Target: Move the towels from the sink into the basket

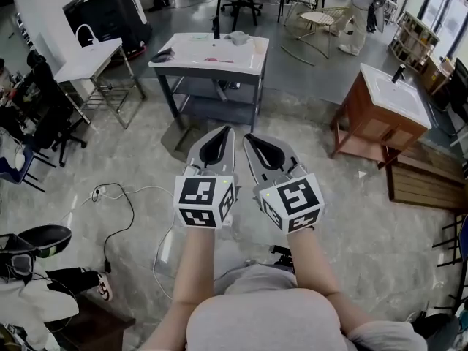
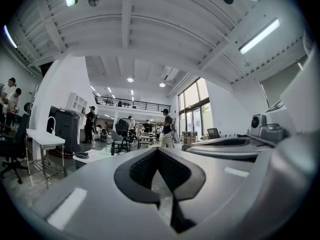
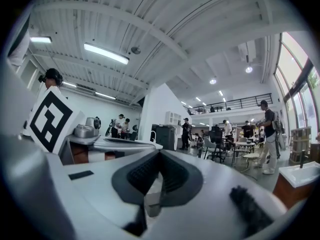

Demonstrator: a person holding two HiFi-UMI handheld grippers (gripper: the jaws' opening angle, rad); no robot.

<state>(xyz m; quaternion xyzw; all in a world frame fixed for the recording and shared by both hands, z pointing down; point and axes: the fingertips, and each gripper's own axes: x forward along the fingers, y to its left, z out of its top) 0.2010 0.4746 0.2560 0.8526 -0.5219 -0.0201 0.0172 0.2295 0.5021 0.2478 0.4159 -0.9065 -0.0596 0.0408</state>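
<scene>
Grey workshop floor lies between the person and the white sink desk (image 1: 212, 53), where a crumpled towel (image 1: 238, 37) rests. Both the left gripper (image 1: 222, 131) and right gripper (image 1: 253, 139) are pressed together, empty and level. This is likely the approach. Next, reach in and spread the jaws over the towel, which only the head view shows.

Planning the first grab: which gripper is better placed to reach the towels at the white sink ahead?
Left, narrowly. Both are shut, empty, side by side, far from the sink; the left gripper lines up nearer its middle, the right gripper nearer its right edge.
</scene>
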